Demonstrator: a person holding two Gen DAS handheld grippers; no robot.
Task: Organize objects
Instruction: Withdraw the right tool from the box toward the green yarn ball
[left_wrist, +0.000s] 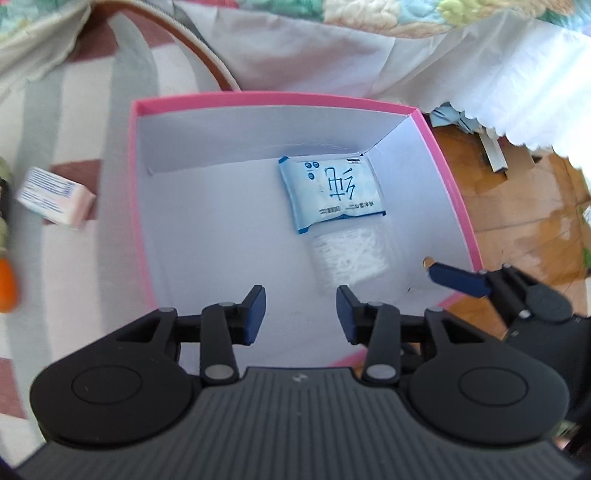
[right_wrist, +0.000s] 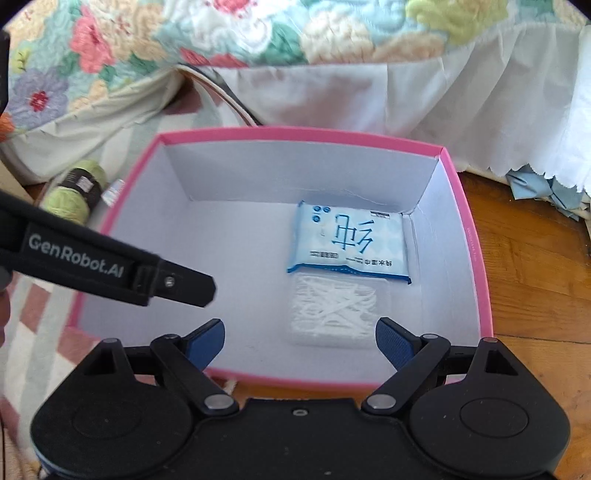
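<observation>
A pink box with a white inside (left_wrist: 458, 206) (right_wrist: 476, 258) sits on the floor. In it lie a blue-and-white wipes packet (left_wrist: 330, 194) (right_wrist: 351, 243) at the far right corner and a clear bag of white swabs (left_wrist: 351, 258) (right_wrist: 332, 310) just in front of it. My left gripper (left_wrist: 301, 314) is open and empty above the box's near side; its body shows in the right wrist view (right_wrist: 110, 269). My right gripper (right_wrist: 299, 347) is open and empty over the near edge; one of its fingers (left_wrist: 458, 278) shows in the left wrist view.
A small pink-and-white carton (left_wrist: 55, 195) and an orange object (left_wrist: 7, 288) lie on the striped rug left of the box. A green yarn ball (right_wrist: 75, 192) lies to the left too. A quilted bedcover and white skirt (right_wrist: 332, 92) hang behind. Wooden floor (right_wrist: 535, 295) lies right.
</observation>
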